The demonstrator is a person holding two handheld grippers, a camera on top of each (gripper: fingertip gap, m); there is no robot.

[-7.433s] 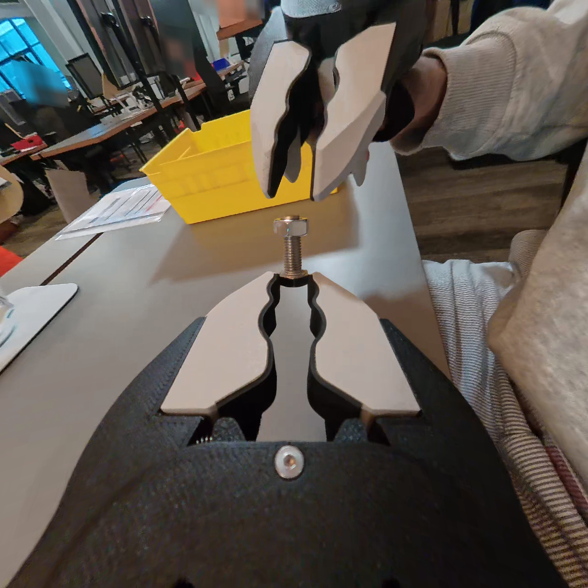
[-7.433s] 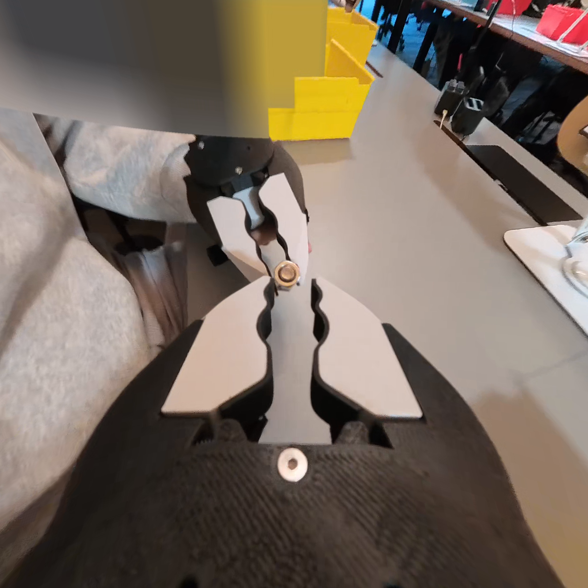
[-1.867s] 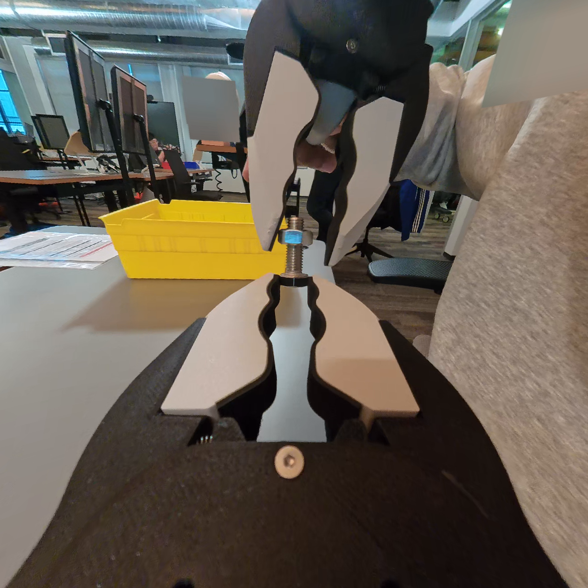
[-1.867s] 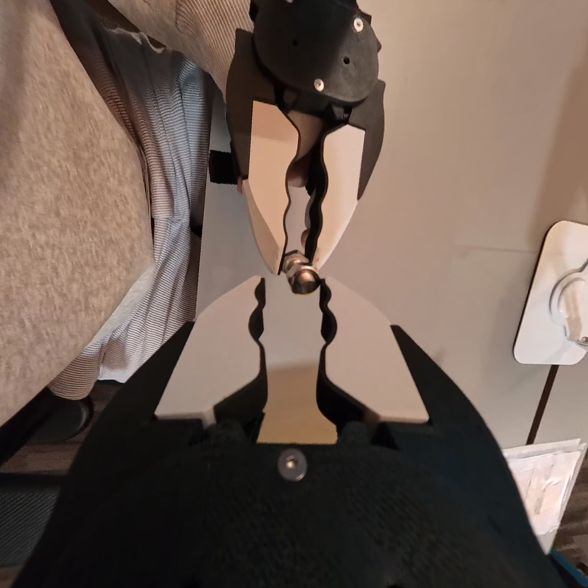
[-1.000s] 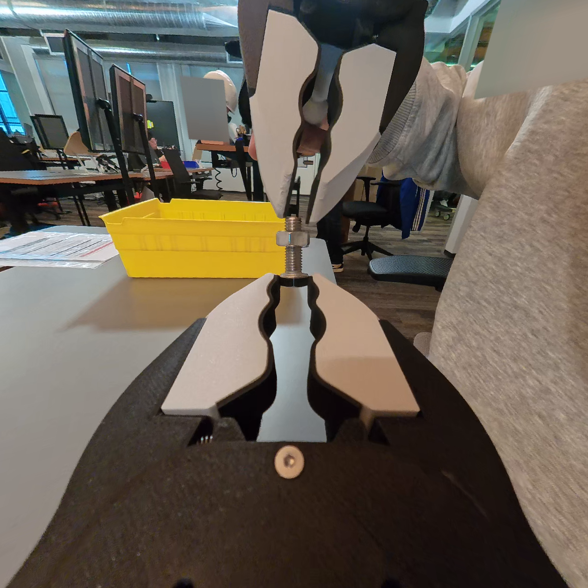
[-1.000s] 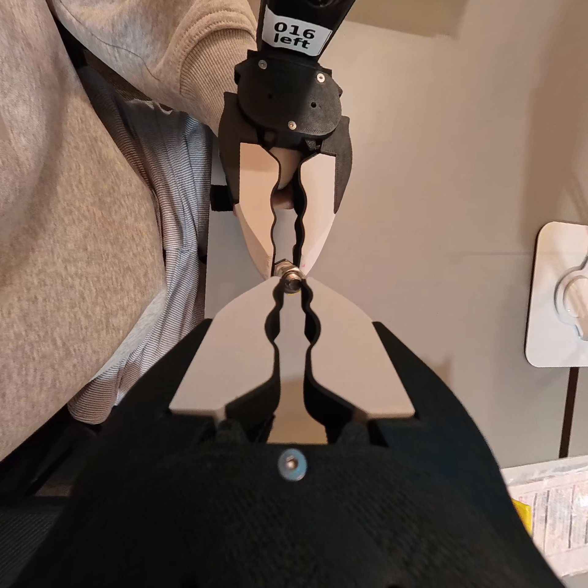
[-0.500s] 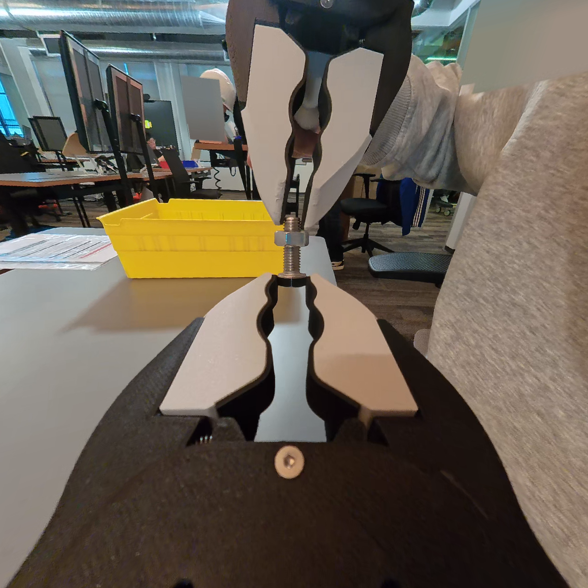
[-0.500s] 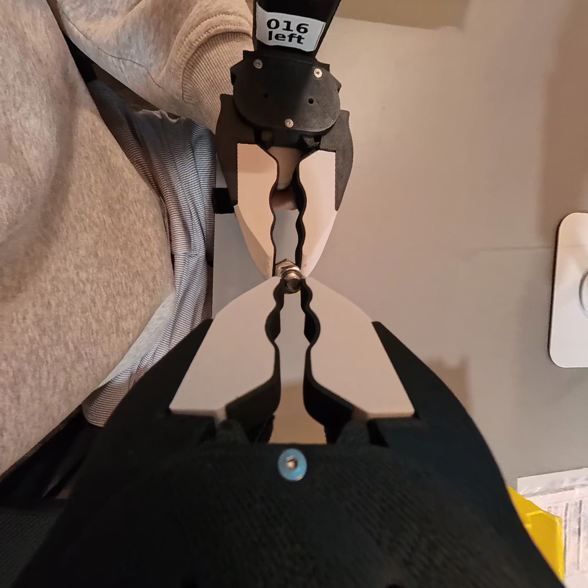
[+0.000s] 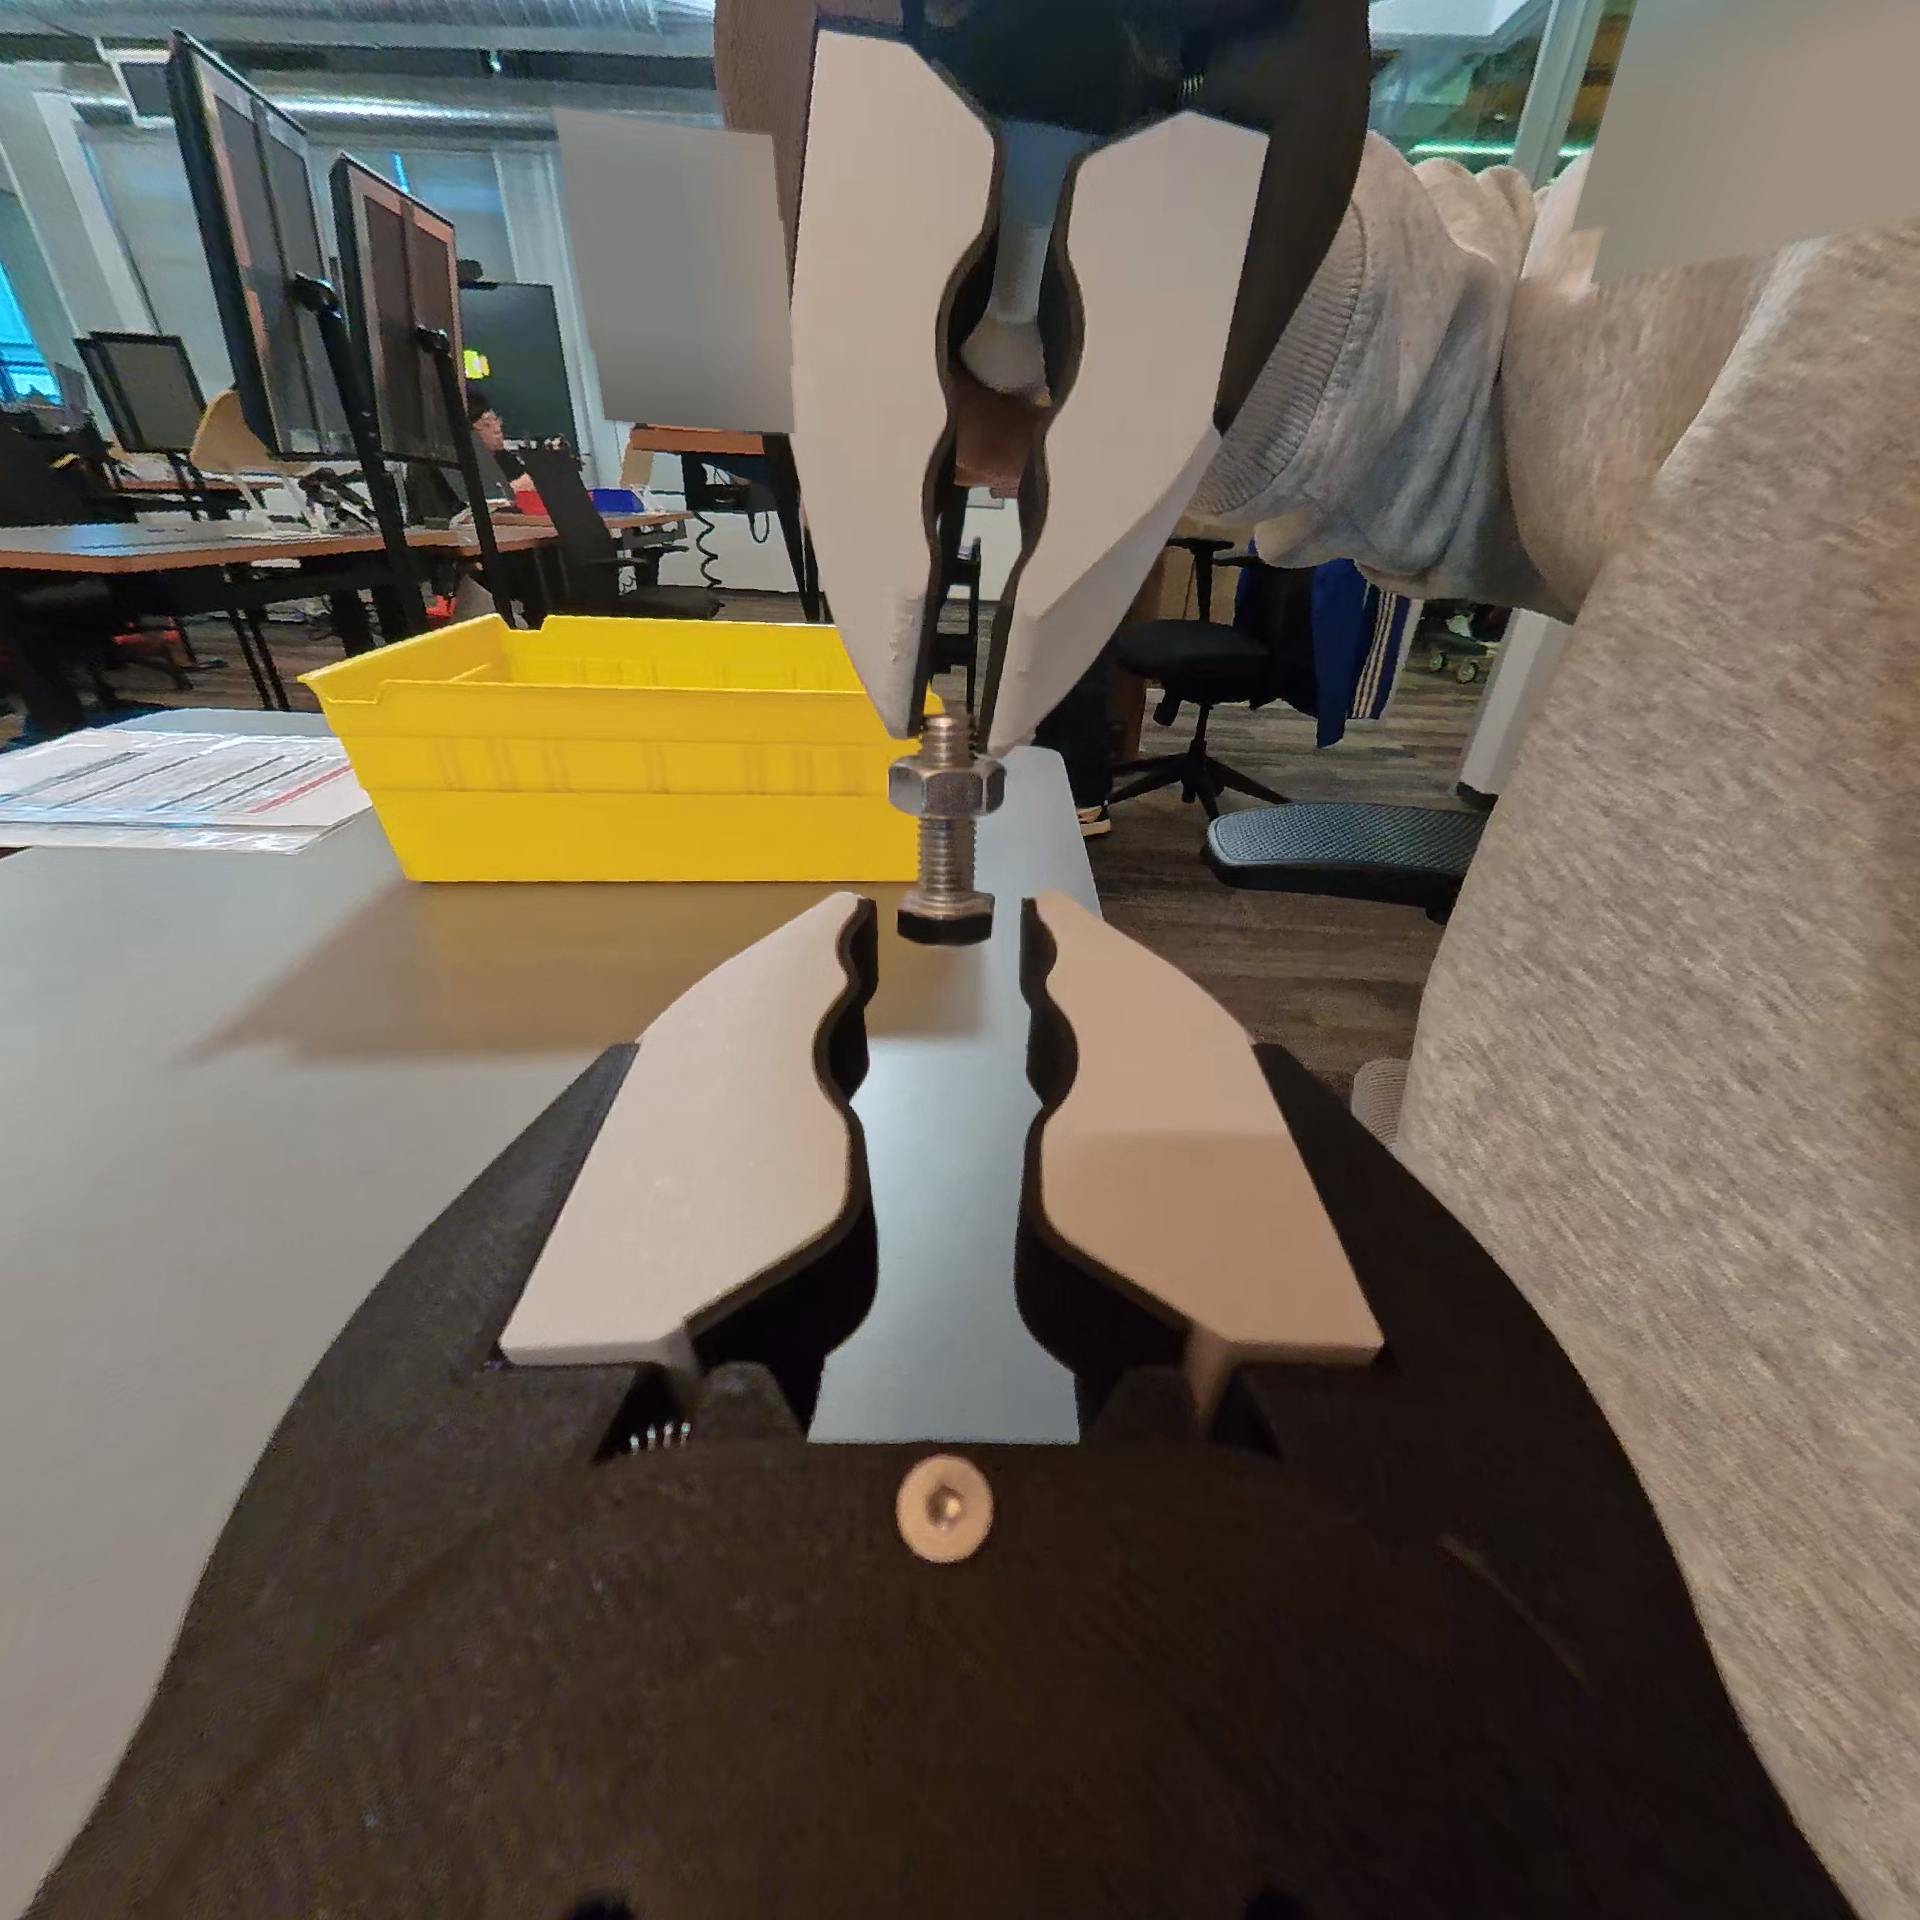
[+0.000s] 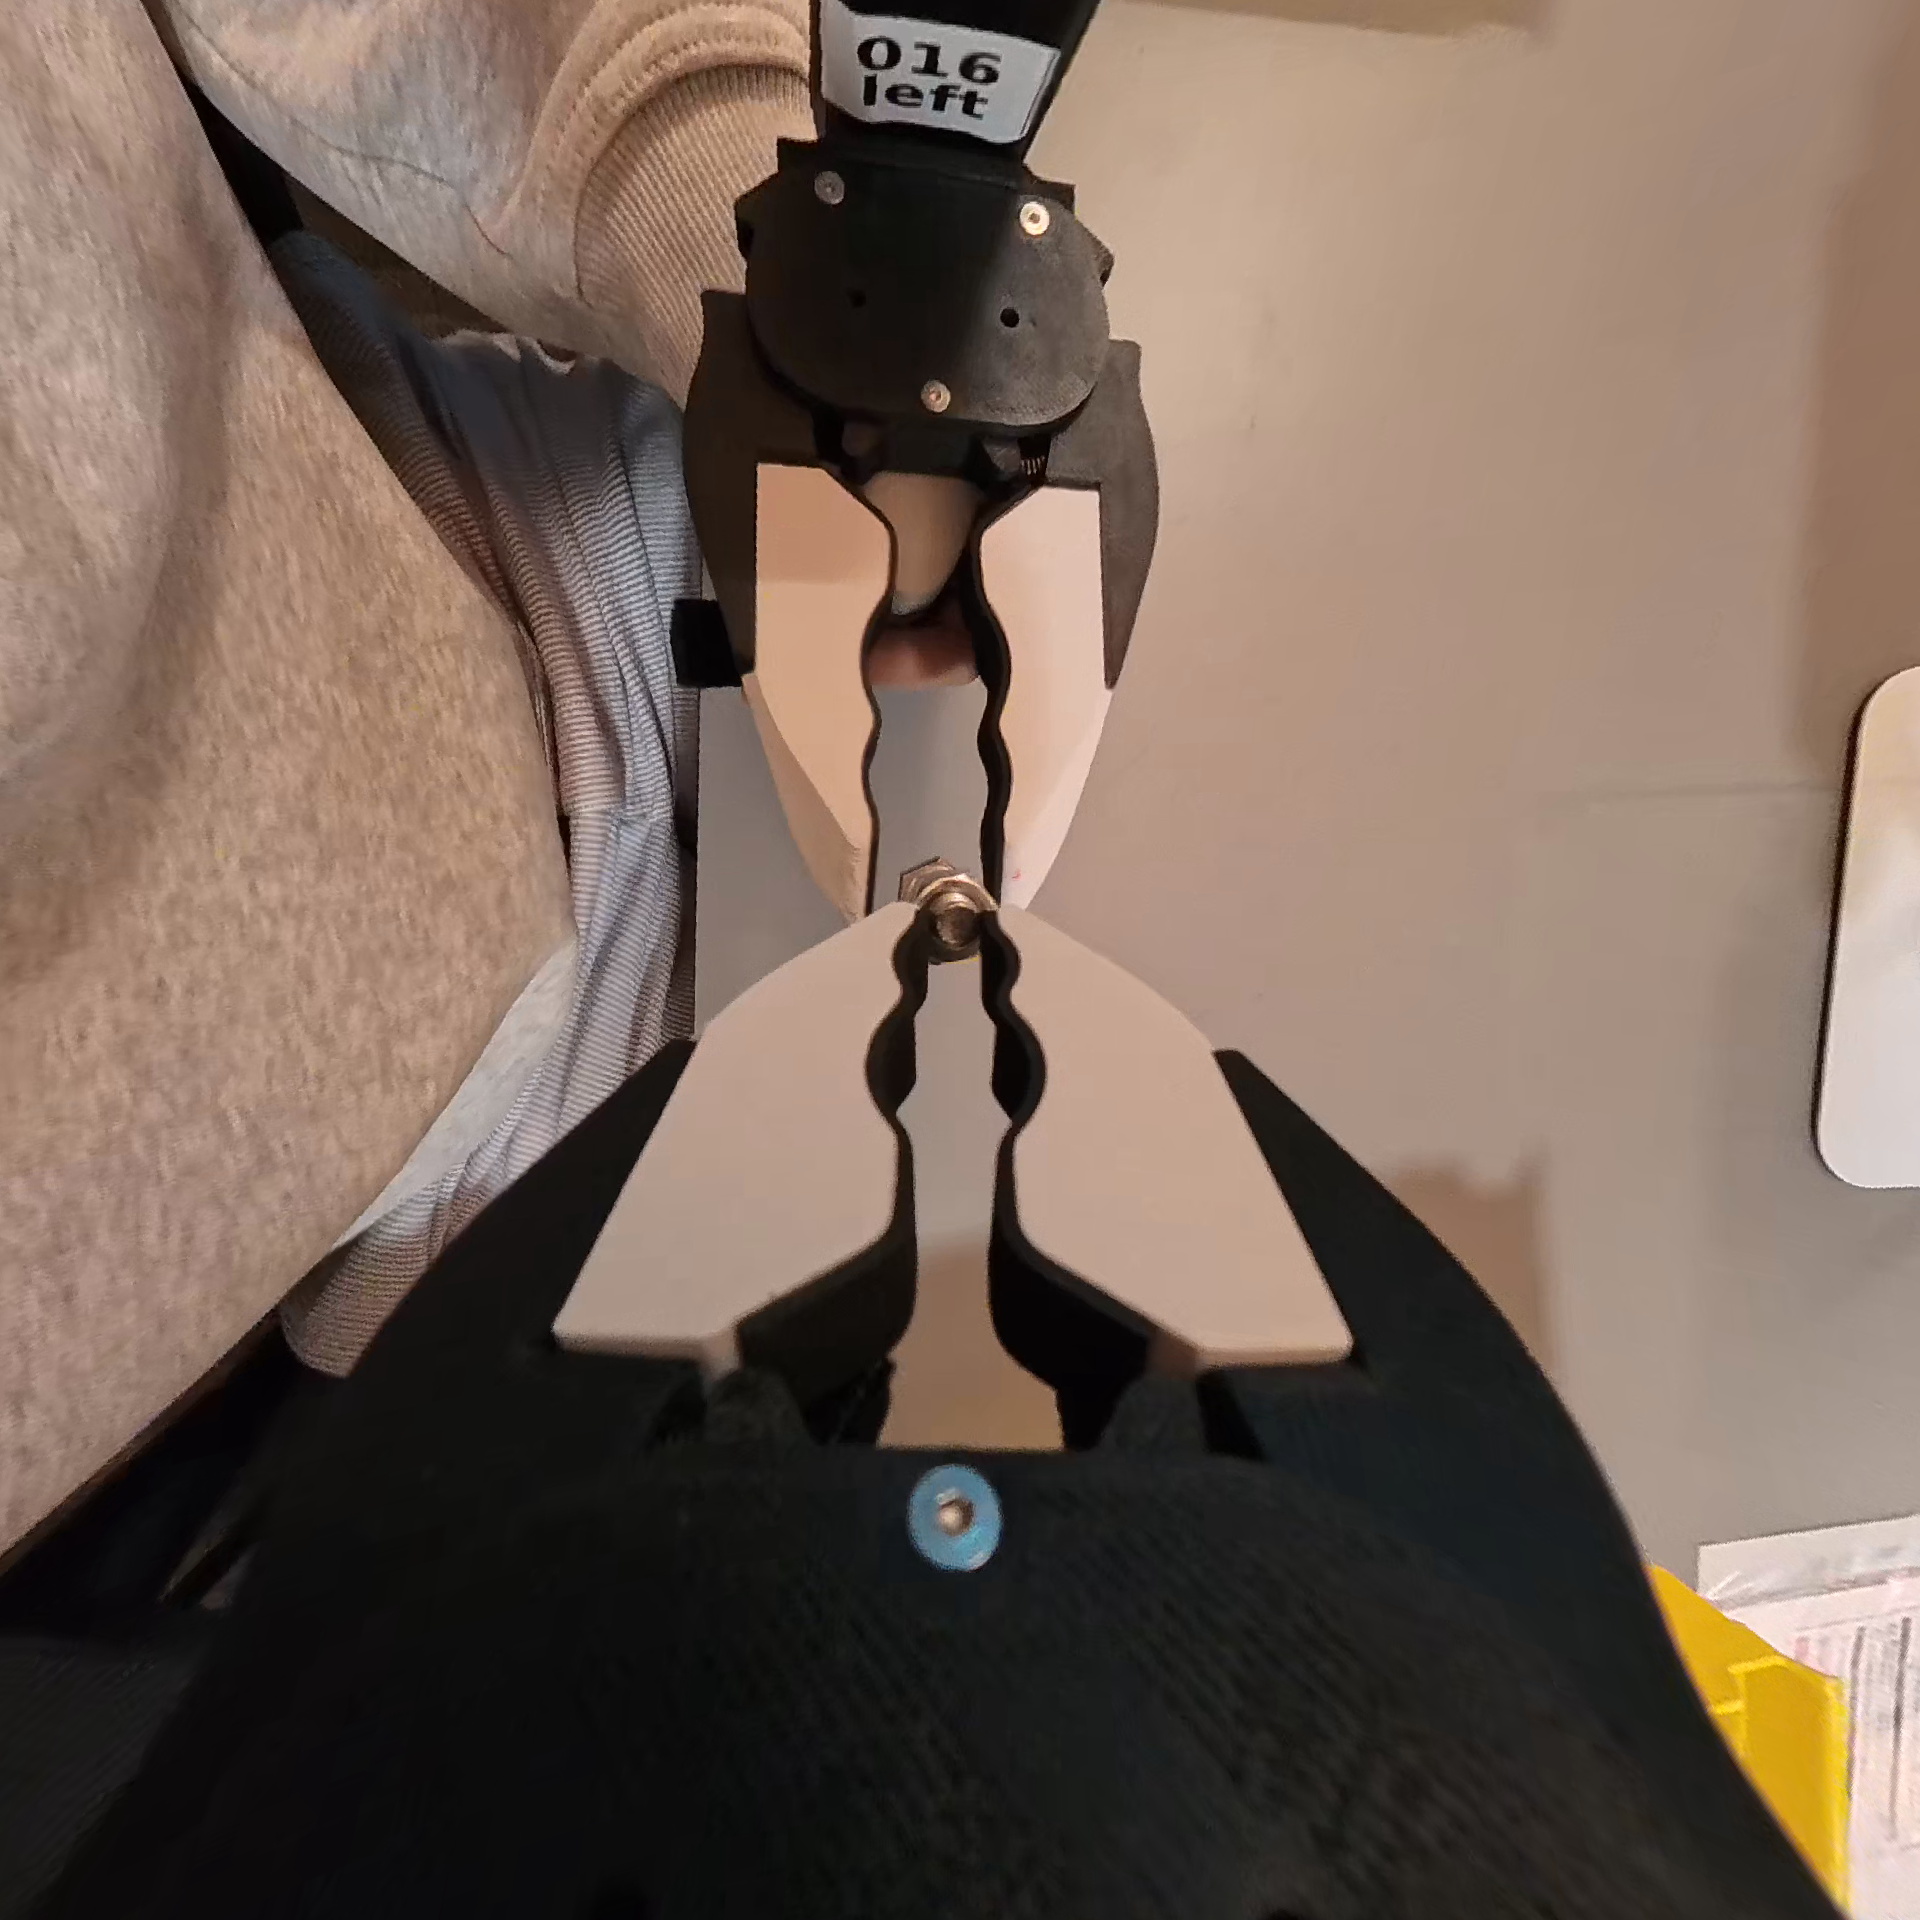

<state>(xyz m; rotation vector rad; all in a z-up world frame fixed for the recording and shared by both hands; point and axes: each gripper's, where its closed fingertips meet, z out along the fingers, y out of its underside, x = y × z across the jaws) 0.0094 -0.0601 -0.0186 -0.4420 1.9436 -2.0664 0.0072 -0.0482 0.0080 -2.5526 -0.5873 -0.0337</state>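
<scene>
A steel bolt (image 9: 943, 852) with a hex nut (image 9: 945, 788) on its thread stands upright above the grey table (image 9: 260, 1039). My right gripper (image 9: 954, 725) comes down from above and is shut on the bolt's threaded top end, just above the nut. My left gripper (image 9: 943, 912) is open, and the bolt's dark head hangs between its parted tips without touching them. In the right wrist view my right gripper (image 10: 948, 920) pinches the bolt (image 10: 951, 923) end-on. The open left gripper (image 10: 935, 885) lies just beyond it.
A yellow bin (image 9: 623, 769) stands on the table behind the bolt, with papers (image 9: 166, 774) to its left. A white pad (image 10: 1881, 935) lies at the right of the table. A person's grey sleeve (image 9: 1662, 935) fills the right side. Desks, monitors and office chairs stand behind.
My left gripper has opened and let go of the bolt's head. My right gripper, which closed on the bolt's top a second ago, stays shut on it and now holds it alone.
</scene>
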